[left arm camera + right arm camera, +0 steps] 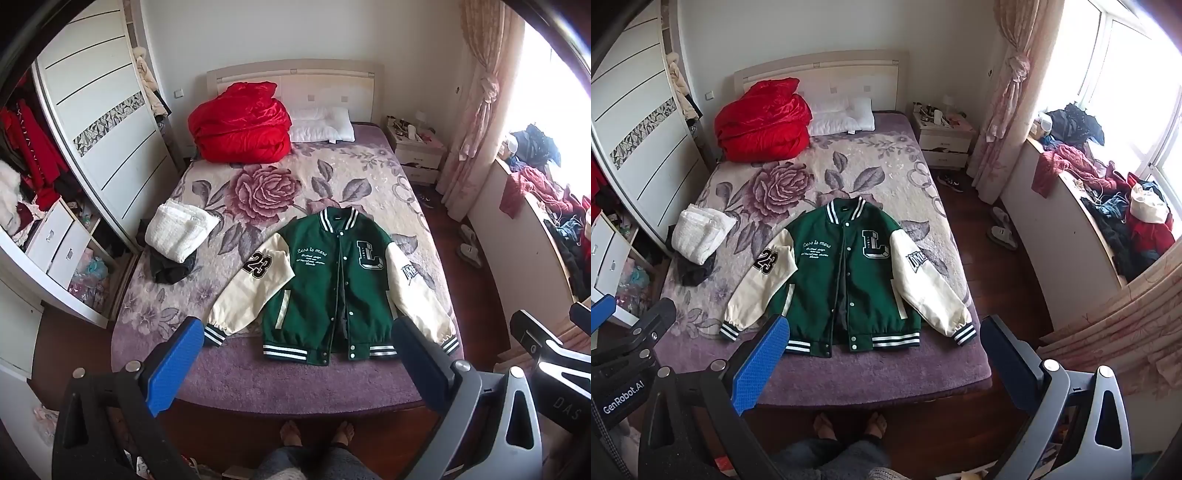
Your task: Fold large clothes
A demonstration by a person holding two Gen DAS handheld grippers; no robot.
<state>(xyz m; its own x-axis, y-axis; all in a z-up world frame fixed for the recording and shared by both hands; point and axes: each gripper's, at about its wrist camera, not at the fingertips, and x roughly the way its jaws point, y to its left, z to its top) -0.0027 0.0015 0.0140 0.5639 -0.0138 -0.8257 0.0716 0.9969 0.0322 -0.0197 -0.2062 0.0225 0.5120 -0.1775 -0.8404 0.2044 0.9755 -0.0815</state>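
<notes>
Now we see the green wool varsity jacket with cream sleeves lying flat, front up, on the floral-blanketed bed. Our left gripper and right gripper hover above, jaws wide apart, empty.

- Daylight pours in from the window on the right, which is blown out to white glare.
- The bed is evenly lit, with soft, faint shadows.
- Fisheye bends the edges; corners go black.
- Focus is sharp in the centre.
</notes>
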